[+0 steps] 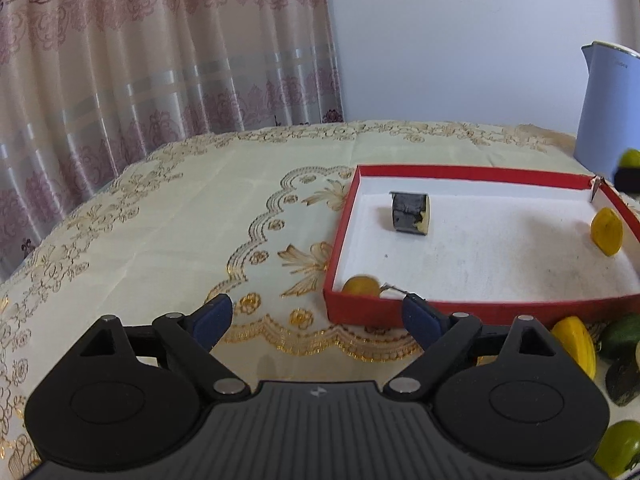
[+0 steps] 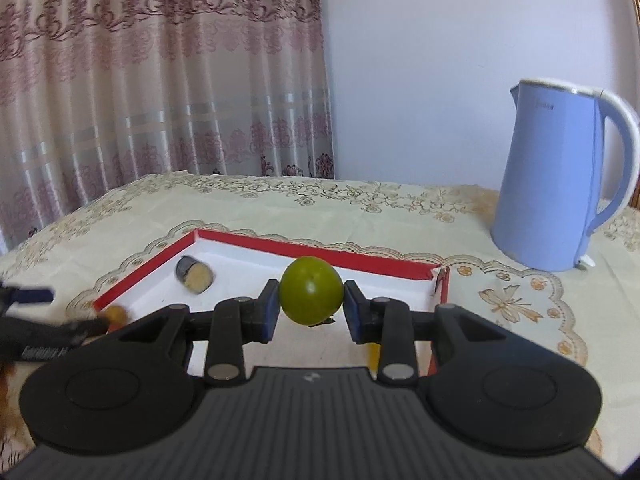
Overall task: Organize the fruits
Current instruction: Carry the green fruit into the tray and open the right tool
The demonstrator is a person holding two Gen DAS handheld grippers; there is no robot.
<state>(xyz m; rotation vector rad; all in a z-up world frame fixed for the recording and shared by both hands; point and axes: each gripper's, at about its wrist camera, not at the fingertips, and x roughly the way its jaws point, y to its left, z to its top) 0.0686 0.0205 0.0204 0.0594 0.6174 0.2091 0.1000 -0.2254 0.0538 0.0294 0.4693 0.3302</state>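
Note:
A red box with a white inside [image 1: 480, 172] [image 2: 360, 258] lies on the tablecloth. In it are a dark cut fruit piece [image 1: 409, 213] [image 2: 195, 274], a yellow fruit [image 1: 607, 231] at its right wall and an orange-yellow fruit [image 1: 361, 285] [image 2: 116, 313] in its near left corner. My right gripper [image 2: 311, 308] is shut on a green round fruit [image 2: 311, 295] and holds it above the box. My left gripper [image 1: 316, 322] is open and empty, just in front of the box's near left corner.
A blue kettle [image 2: 560, 184] [image 1: 608, 112] stands behind the box on the right. Loose fruits lie right of my left gripper: a yellow one [image 1: 576, 344], dark green ones [image 1: 622, 356] and a light green one [image 1: 620, 452]. A patterned curtain hangs behind the table.

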